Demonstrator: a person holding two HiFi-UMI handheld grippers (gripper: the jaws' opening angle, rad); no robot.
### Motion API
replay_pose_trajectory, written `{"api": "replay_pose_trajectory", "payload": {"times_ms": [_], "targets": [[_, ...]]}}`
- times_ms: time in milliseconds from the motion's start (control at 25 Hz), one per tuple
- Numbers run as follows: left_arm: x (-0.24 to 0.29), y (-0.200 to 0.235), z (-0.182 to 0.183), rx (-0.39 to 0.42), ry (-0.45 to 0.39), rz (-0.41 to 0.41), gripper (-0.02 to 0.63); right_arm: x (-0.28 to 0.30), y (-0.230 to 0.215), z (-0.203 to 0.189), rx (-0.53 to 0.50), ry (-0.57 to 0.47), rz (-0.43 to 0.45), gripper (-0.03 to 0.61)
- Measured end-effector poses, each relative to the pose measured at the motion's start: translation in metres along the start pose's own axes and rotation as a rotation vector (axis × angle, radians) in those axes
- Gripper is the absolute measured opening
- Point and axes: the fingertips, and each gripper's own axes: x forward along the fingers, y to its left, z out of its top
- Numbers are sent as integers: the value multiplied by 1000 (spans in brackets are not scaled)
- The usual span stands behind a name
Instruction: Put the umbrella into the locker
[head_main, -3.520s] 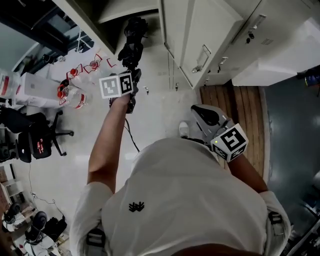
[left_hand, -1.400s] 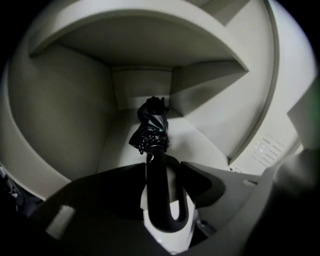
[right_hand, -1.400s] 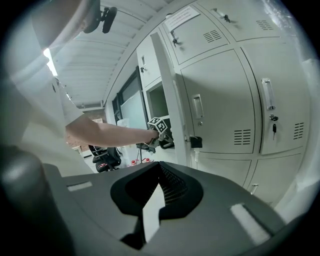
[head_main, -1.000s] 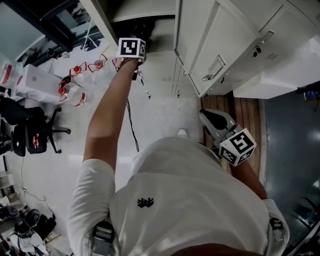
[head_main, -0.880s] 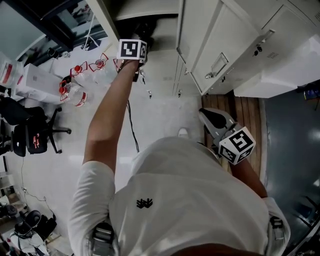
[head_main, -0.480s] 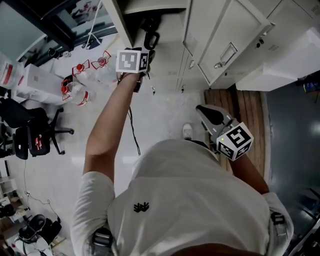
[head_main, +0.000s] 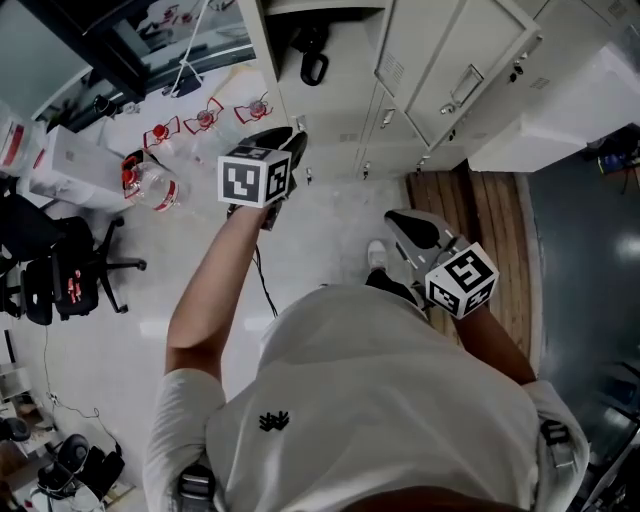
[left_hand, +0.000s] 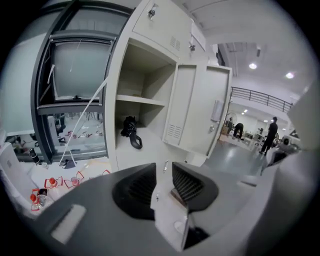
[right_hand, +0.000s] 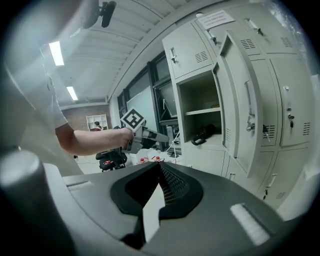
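- Task item: the umbrella lies inside the open compartment of the locker. It rests on the compartment floor under the inner shelf, with its looped handle turned toward the opening.
- Cross-check: the head view shows the same dark bundle inside the opening. The right gripper view shows it too, wholly within the compartment.
- Progress: in my judgement the placement itself is done, as nothing touches the umbrella and it sits clear of the front edge.
- Outstanding: the locker door stands swung open. Closing it is not named in the task, so I record it only as a possible last step.
- Left tongs: the jaws are closing, about half apart, with nothing between them. Only floor and locker front show through the gap.
- Right tongs: the jaws meet at the tips and hold nothing.
- Left arm: it is stretched forward from the shoulder. Its tongs stand well apart from the locker and point slightly downward at it.
- Right arm: it is bent and kept close to my side, its tongs aimed toward the locker bank.
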Motion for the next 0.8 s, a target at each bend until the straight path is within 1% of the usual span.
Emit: {"api": "replay_pose_trajectory", "payload": {"times_ms": [80, 240, 400, 600, 800], "targets": [[-19, -10, -12, 6, -18, -28, 141, -2, 11, -2, 1, -3, -7, 0], [-57, -30, -37, 15, -45, -75, 118, -5, 32, -9, 9, -10, -25, 0], [-91, -54, -61, 4, -81, -126, 55, -12, 47, -18, 16, -8, -31, 0], [-130, -90, -91, -14, -101, -233, 55, -20, 59, -22, 13, -3, -37, 0], [-155, -108, -115, 10, -94, -283, 55, -27, 65, -27, 16, -3, -58, 0]]}}
